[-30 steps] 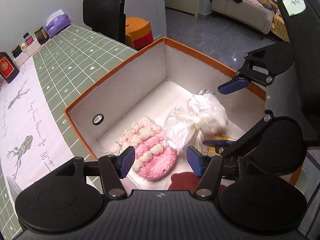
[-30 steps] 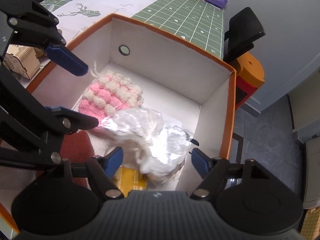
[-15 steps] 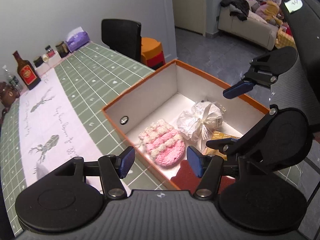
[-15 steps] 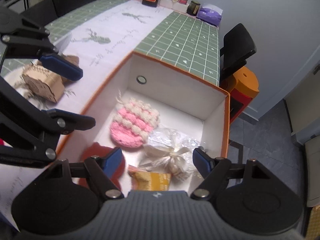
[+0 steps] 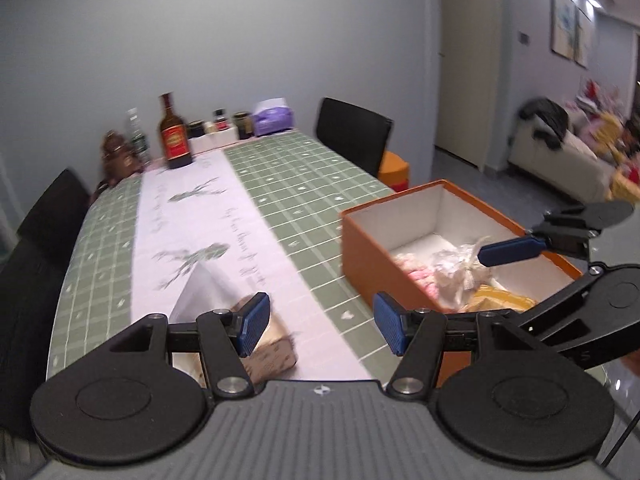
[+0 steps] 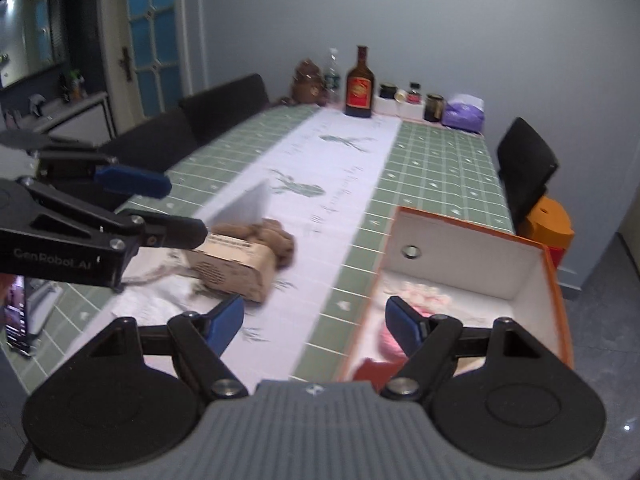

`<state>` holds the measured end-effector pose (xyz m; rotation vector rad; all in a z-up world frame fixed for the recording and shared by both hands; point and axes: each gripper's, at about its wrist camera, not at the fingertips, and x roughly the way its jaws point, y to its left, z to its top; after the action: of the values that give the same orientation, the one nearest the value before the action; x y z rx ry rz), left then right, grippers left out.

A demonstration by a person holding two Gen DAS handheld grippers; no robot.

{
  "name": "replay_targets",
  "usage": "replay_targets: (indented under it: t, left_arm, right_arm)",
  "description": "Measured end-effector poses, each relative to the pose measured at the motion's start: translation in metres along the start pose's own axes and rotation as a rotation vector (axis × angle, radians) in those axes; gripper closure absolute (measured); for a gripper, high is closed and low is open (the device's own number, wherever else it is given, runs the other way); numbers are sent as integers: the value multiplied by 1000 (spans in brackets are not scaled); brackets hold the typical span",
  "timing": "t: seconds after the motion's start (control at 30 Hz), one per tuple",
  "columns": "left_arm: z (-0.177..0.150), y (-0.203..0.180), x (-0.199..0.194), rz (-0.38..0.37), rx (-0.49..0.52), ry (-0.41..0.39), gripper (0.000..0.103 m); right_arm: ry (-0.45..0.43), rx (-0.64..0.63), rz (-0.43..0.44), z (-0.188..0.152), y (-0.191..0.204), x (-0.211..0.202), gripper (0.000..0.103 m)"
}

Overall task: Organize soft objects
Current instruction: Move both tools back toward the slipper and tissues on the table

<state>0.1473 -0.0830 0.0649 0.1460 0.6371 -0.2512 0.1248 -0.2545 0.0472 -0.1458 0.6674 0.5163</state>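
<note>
Both claws empty and wide apart: left gripper point(image 5: 316, 328) and right gripper point(image 6: 314, 322) hang over the table edge, clear of the orange box point(image 6: 472, 240), probably freeing them for the next soft item. Just beyond sits a cardboard box point(image 6: 236, 266) with a brown knitted piece point(image 6: 276, 240) behind it. Farther right, the pink crochet piece point(image 5: 416, 270) and plastic-wrapped bundle point(image 5: 456, 270) lie inside the orange box.

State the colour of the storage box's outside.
Orange outside, white inside; clearest in the left wrist view.
</note>
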Motion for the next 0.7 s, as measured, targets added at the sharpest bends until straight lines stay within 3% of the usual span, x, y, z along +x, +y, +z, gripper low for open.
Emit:
replay_targets:
  t: [0.27,0.4,0.53,0.7]
  left_arm:
    - [-85,42,-28,116,-159,-13,33]
    - [-122,46,-32,151,-195,-20,33]
    - [-145,50,-35,182,-229,-42,33]
    - [-166,63,-29,210,-256,-19,36]
  right_arm:
    - [-54,107,88,-46,46,20,26]
    - [-61,96,72,-71,70,36,26]
    - [-80,119,77,-92,89,46,26]
    - [-36,108,131,-106,112,68,26]
